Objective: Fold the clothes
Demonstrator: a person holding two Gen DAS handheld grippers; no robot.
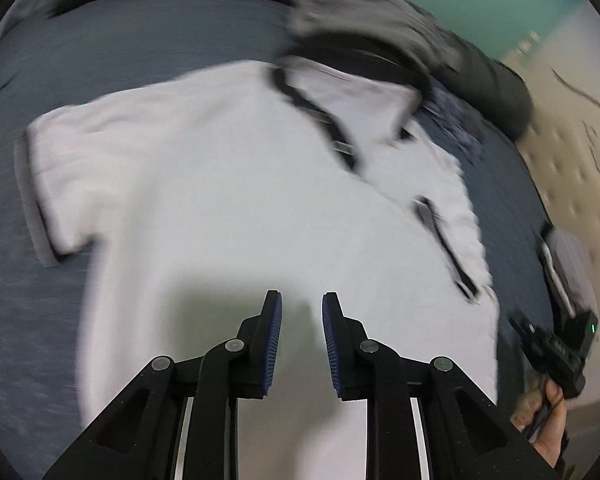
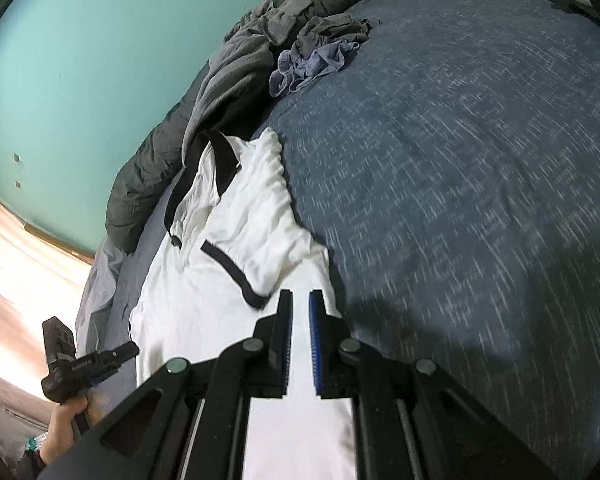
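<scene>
i see the white shirt (image 1: 228, 184) lying spread on the blue-grey bed cover (image 1: 112, 48), its black-edged collar (image 1: 316, 116) toward the far side. in the left wrist view one short sleeve (image 1: 40, 184) lies flat and reaches out to the left; that picture is blurred. in the right wrist view the other sleeve (image 2: 260, 236), with a black cuff, is folded inward over the body of the shirt.

left claw (image 1: 302, 300): jaws apart with a clear gap, nothing between the pads, positioned above the lower body of the shirt. i cannot tell whether the fingertips touch the cloth.

right claw (image 2: 301, 296): jaws drawn almost together, only a narrow slit showing between the blue pads. i see no cloth pinched in the slit. it sits over the right edge of the shirt, just beside the folded sleeve's cuff.

beyond the collar lies a heap of grey clothes (image 2: 260, 36) and a crumpled pale blue garment (image 2: 312, 64), against a dark quilt (image 2: 148, 184) along the turquoise wall (image 2: 92, 60). each wrist view shows the opposite claw gripped in a hand (image 2: 70, 420) at the bed's edge.
</scene>
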